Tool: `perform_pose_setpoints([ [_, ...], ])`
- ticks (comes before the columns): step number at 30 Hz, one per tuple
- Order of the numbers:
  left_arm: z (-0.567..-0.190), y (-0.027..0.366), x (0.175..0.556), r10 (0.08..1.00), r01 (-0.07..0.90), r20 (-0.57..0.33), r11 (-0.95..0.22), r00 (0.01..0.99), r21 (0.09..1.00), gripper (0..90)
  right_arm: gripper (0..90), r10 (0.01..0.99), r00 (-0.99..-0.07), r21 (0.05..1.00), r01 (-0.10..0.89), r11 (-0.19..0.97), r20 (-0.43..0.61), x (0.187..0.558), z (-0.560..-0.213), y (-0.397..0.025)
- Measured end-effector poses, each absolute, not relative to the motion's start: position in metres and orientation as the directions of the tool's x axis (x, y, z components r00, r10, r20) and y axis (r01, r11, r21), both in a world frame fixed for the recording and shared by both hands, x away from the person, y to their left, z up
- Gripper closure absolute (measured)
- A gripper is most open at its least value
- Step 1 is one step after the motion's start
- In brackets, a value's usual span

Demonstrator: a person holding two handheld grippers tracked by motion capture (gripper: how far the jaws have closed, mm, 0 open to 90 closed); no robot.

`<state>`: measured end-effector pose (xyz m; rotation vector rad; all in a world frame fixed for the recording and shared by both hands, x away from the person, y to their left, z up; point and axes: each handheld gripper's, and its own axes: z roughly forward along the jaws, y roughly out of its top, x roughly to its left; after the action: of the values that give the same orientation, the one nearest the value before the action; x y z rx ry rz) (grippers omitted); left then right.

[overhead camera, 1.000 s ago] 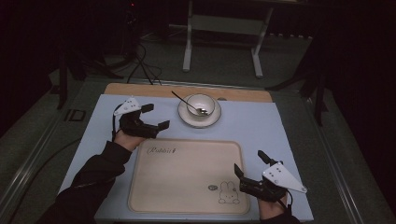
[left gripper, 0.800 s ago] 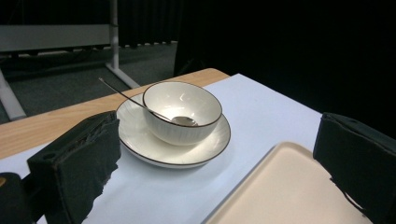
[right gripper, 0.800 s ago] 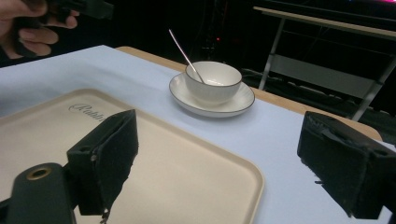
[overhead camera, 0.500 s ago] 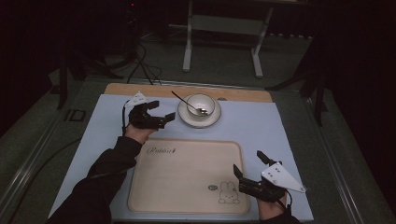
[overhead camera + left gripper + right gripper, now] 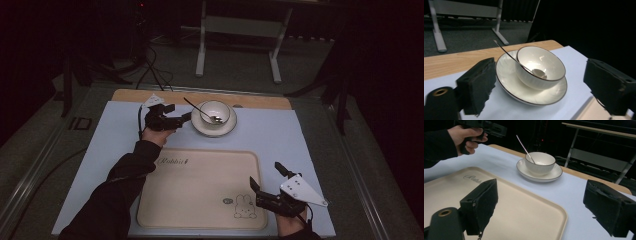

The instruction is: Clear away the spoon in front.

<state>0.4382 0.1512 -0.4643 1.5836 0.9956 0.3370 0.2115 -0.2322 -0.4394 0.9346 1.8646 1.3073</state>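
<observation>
While the high view looked down on the pale blue mat (image 5: 310, 135), the left gripper (image 5: 184, 118) was held just beside the saucer (image 5: 214, 128), and the right gripper (image 5: 265, 182) was spread wide at the cream tray (image 5: 200, 200). In the left gripper view, the jaws were parted wide around the bowl (image 5: 539, 65) and spoon (image 5: 516, 60), touching nothing. In the right gripper view, the left hand (image 5: 467, 136) was seen before a dark room

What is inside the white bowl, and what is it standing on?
A spoon rests in the bowl, handle leaning over the rim. The bowl stands on a saucer, whose centre is covered.
</observation>
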Motion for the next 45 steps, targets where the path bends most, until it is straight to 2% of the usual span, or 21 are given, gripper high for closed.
perform_pose_setpoints([
  [7,-0.471,0.145,0.452,0.766,0.453,-0.324,0.047,0.556,0.89,15.3,12.4,0.845,-0.522,0.954,0.18,0.24,-0.114,0.211,-0.44,-0.233],
  [13,-0.478,0.136,0.461,0.783,0.491,-0.348,0.064,0.516,0.869,21.5,12.4,0.846,-0.522,0.954,0.181,0.237,-0.111,0.211,-0.439,-0.233],
  [19,-0.482,0.134,0.47,0.798,0.516,-0.408,0.145,0.444,0.844,32.6,12.4,0.846,-0.522,0.956,0.18,0.233,-0.107,0.21,-0.439,-0.234],
  [37,-0.486,0.118,0.493,0.806,0.525,-0.46,0.227,0.371,0.821,52.5,12.5,0.842,-0.53,0.954,0.19,0.233,-0.1,0.212,-0.44,-0.235],
  [45,-0.488,0.12,0.495,0.803,0.518,-0.492,0.278,0.337,0.809,65.3,12.5,0.842,-0.531,0.954,0.193,0.231,-0.097,0.212,-0.441,-0.234],
])
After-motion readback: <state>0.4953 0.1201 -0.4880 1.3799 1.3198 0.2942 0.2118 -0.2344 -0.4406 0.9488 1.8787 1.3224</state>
